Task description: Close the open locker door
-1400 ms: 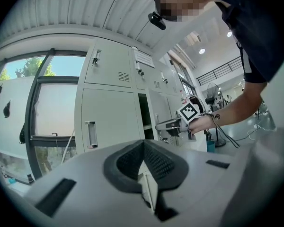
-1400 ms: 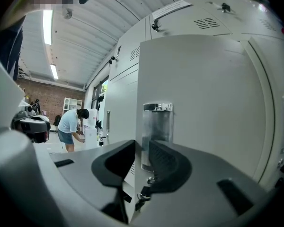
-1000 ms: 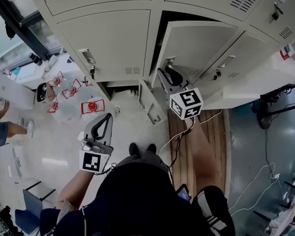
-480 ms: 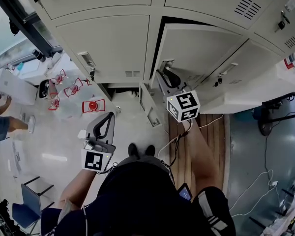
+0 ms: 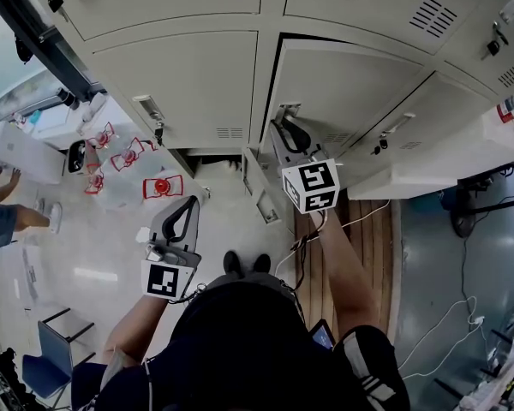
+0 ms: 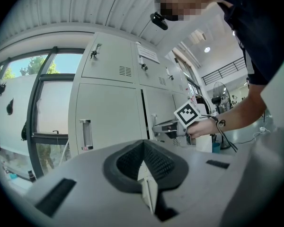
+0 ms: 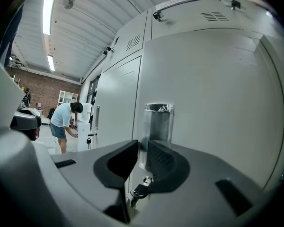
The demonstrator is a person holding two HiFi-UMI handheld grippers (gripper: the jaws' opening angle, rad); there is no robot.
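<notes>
**Closing the locker door, last part of the swing.** The locker door (image 5: 351, 84), in the middle row, stands ajar, with only a narrow dark gap (image 5: 274, 84) left on its latch side. The right gripper (image 7: 142, 150) meets that free edge just below the recessed handle (image 7: 158, 122). Its jaws have just been closing and now stand barely apart with the door's edge between the pads. The edge is apparently pinched, though the wide-angle view leaves true contact uncertain. The left gripper (image 6: 143, 150) hangs idle well to the side, jaws together on nothing. To finish well, push squarely toward the cabinet near the handle, keep the pinch light so the edge can slip free as it seats, and stay clear of the hanging key (image 7: 141, 190). Hidden are the hinges, the latch, the locker's interior, and the door's lower edge behind the marker cube (image 5: 311, 185).
</notes>
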